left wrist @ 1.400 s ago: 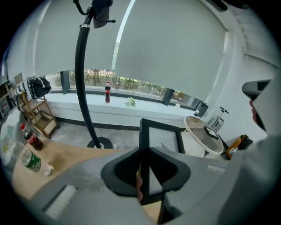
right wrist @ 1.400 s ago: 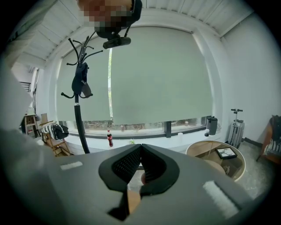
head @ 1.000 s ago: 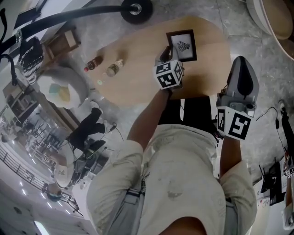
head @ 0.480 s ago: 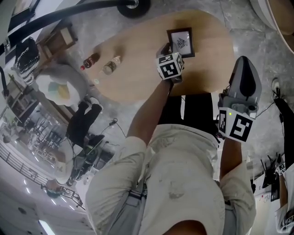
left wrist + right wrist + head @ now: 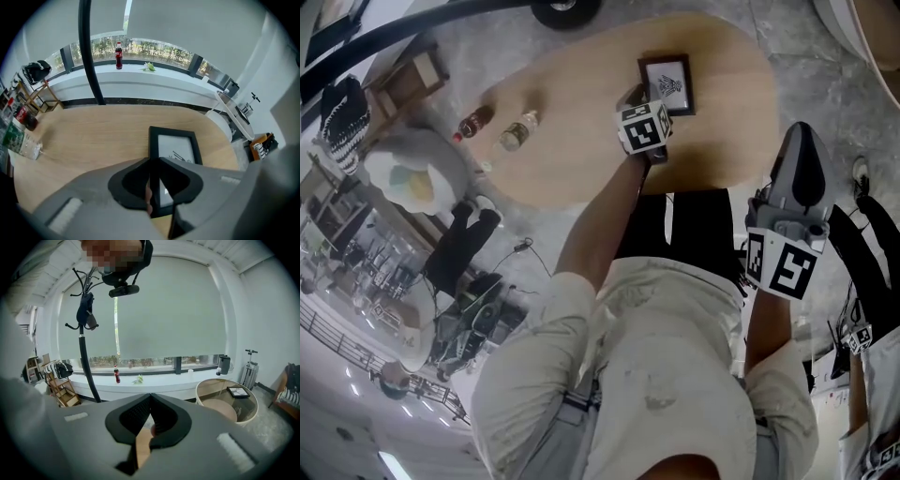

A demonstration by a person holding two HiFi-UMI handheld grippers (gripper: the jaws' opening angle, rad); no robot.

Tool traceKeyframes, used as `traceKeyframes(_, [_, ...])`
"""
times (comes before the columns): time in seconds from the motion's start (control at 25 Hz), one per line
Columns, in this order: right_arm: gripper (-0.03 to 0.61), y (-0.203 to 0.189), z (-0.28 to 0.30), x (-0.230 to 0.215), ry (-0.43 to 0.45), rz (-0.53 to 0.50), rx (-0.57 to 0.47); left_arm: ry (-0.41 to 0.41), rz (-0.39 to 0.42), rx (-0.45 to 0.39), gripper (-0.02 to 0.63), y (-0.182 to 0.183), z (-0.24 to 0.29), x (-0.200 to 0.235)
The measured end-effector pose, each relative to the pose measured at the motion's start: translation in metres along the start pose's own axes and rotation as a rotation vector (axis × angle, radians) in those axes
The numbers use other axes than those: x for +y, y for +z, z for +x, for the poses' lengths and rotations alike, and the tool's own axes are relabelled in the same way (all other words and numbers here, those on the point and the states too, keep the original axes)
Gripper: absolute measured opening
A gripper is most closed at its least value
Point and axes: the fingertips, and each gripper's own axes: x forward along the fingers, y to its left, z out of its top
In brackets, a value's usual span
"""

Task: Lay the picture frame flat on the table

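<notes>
The black picture frame (image 5: 667, 82) lies flat, face up, on the far right part of the oval wooden table (image 5: 572, 112); the left gripper view shows it too (image 5: 176, 145). My left gripper (image 5: 631, 97) hovers over the frame's near-left edge. Its jaws are shut tip to tip (image 5: 153, 160), nothing is clamped between them, and the frame shows through the gap behind the tips. My right gripper (image 5: 796, 141) is held off the table at the person's right side, jaws shut and empty (image 5: 151, 397).
Two small bottles (image 5: 474, 122) (image 5: 517, 131) lie on the table's left part. A black stand pole (image 5: 89, 51) rises behind the table. A cola bottle (image 5: 118, 48) stands on the window sill. A round glass side table (image 5: 227, 401) is to the right.
The head camera has shifted. My left gripper keeps its place by the frame's near-left edge, and the frame stays flat. The right gripper hangs at the side as before.
</notes>
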Motion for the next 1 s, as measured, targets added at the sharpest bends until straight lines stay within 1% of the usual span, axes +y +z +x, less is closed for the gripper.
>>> traceKeyframes(0.28, [0.002,-0.001,-0.005,0.000,-0.003,-0.008,0.004,0.007,0.019,0.009,0.078,-0.005,0.007,0.006])
traceKeyframes(0.44, [0.002,0.003,-0.005,-0.003,-0.001,-0.013,0.001,-0.005,0.027,0.025,0.078,-0.002,0.008,0.001])
traceKeyframes(0.6, [0.002,0.008,-0.010,0.004,-0.007,-0.027,-0.006,-0.027,0.064,0.035,0.083,-0.003,0.007,0.000])
traceKeyframes(0.8, [0.002,0.011,-0.015,0.005,-0.013,-0.031,-0.010,-0.031,0.041,0.029,0.083,-0.003,0.005,0.006])
traceKeyframes(1.0, [0.002,0.016,-0.019,0.005,-0.024,-0.035,-0.024,-0.036,0.065,0.022,0.083,0.003,0.000,0.006])
